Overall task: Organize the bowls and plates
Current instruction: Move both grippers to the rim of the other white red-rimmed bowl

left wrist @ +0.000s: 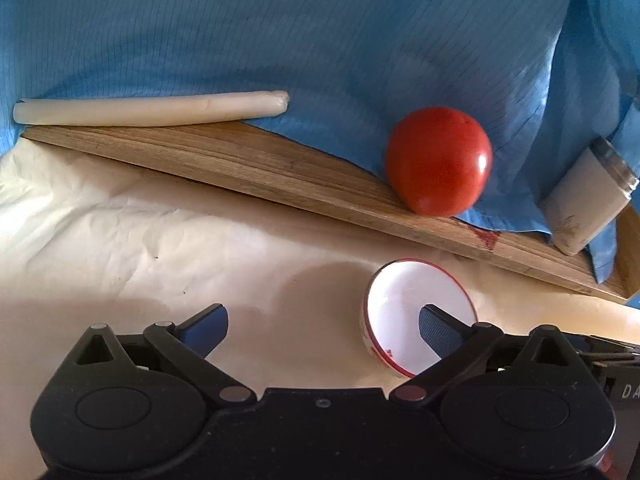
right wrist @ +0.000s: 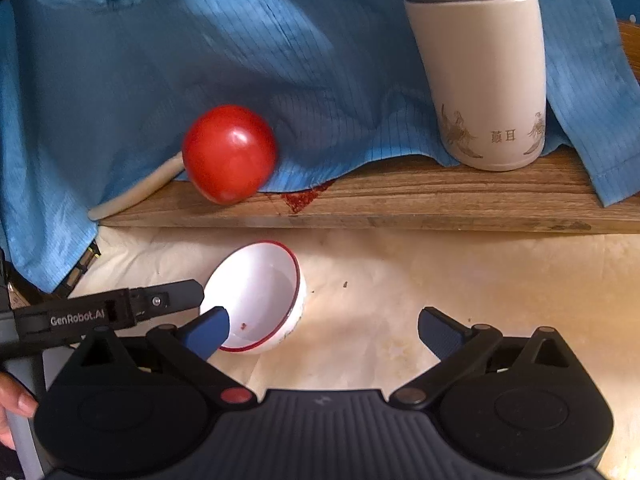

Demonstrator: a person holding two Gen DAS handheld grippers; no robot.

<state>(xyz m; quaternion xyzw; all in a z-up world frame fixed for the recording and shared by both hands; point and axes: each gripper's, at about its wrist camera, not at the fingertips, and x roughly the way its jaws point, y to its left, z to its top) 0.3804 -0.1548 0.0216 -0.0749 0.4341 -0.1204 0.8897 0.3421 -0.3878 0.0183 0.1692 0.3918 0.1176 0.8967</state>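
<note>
A small white bowl with a red rim (left wrist: pixel 408 312) lies tipped on its side on the cream table covering; it also shows in the right wrist view (right wrist: pixel 260 292). My left gripper (left wrist: pixel 322 326) is open, and its right finger (left wrist: pixel 438 332) sits in front of the bowl's mouth. My right gripper (right wrist: pixel 324 330) is open, with its left finger (right wrist: pixel 210 332) at the bowl's rim. The left gripper's black finger (right wrist: pixel 168 300) reaches the bowl's left side in the right wrist view. No plates are in view.
A wooden board (right wrist: pixel 420 200) lies behind the bowl with a red tomato (right wrist: pixel 230 154), a cream thermos (right wrist: pixel 484 80) and a white candle-like stick (left wrist: pixel 148 108) on it. Blue cloth (left wrist: pixel 320 40) drapes behind. A red stain (right wrist: pixel 302 198) marks the board's edge.
</note>
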